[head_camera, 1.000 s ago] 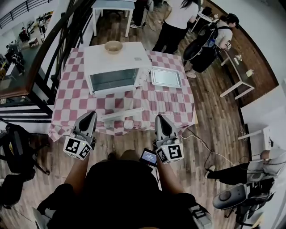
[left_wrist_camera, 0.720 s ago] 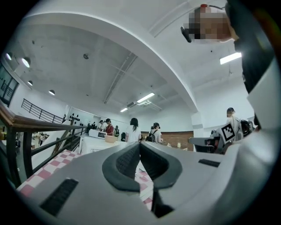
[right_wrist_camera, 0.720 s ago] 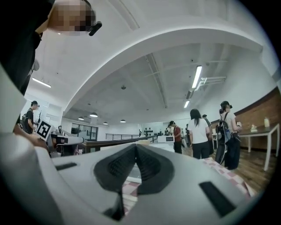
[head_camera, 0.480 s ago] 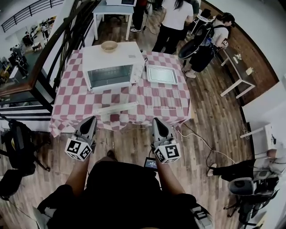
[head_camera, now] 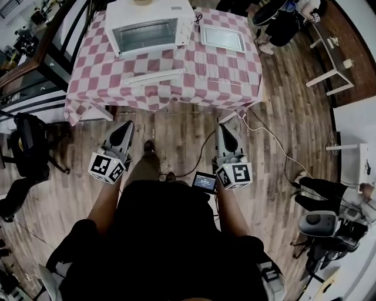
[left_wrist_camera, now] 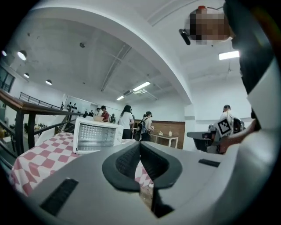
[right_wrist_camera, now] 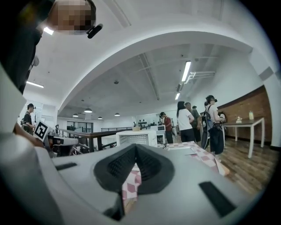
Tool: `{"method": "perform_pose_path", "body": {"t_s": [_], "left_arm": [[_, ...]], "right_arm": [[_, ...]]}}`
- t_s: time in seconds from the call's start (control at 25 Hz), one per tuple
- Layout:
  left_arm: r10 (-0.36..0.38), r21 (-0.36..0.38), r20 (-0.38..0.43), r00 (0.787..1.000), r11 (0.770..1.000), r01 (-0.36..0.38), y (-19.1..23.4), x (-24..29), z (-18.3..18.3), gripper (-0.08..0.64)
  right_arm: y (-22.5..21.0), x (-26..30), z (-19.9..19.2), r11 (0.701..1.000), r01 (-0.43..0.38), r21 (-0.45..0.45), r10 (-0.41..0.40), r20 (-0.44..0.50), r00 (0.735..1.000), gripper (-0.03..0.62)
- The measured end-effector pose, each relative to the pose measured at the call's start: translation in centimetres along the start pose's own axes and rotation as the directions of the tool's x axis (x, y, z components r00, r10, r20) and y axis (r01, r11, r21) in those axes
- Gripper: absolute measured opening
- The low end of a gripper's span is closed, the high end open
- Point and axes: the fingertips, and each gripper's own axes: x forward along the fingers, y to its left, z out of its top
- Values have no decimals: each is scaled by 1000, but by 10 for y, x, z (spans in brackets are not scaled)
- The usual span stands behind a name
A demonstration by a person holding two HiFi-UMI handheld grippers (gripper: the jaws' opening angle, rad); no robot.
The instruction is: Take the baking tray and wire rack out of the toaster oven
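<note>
I hold the left hand-held gripper (head_camera: 127,126) and right hand-held gripper (head_camera: 224,127) closed and empty, well back from the surface (head_camera: 88,73) where the baking tray (head_camera: 222,38) and wire rack (head_camera: 226,63) lie beside the toaster oven (head_camera: 150,23), likely light, stiff metal best pinched at a rim.

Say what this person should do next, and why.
Probably step in and close the dropped door of the white toaster oven: the silver baking tray and thin wire rack already lie on the red-checked tablecloth, and the left gripper and right gripper are shut, empty.
</note>
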Motion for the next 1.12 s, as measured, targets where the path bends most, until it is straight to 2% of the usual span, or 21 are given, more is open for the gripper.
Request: {"method": "perform_pose_path", "body": {"t_s": [0.12, 0.32, 0.44, 0.6, 0.8, 1.12], "left_arm": [[40, 17, -36, 999, 999, -39, -6, -24, -12, -5], [150, 31, -10, 989, 988, -150, -5, -57, -4, -5], [187, 30, 7, 982, 982, -187, -5, -67, -3, -5], [171, -1, 11, 985, 985, -171, -13, -65, -5, -5], [111, 22, 10, 994, 994, -111, -29, -55, -3, -5], [120, 13, 10, 993, 993, -120, -27, -52, -7, -5]], "right_arm": [[5, -11, -16, 1000, -17, 19, 17, -18, 1000, 3], [30, -15, -30, 997, -71, 27, 72, -20, 997, 3], [45, -14, -34, 995, -97, 37, 98, -27, 995, 3], [50, -8, -39, 992, -118, 35, 119, -50, 992, 3], [52, -5, -32, 990, -135, 33, 136, -41, 990, 3], [48, -7, -34, 991, -123, 42, 125, -46, 991, 3]]}}
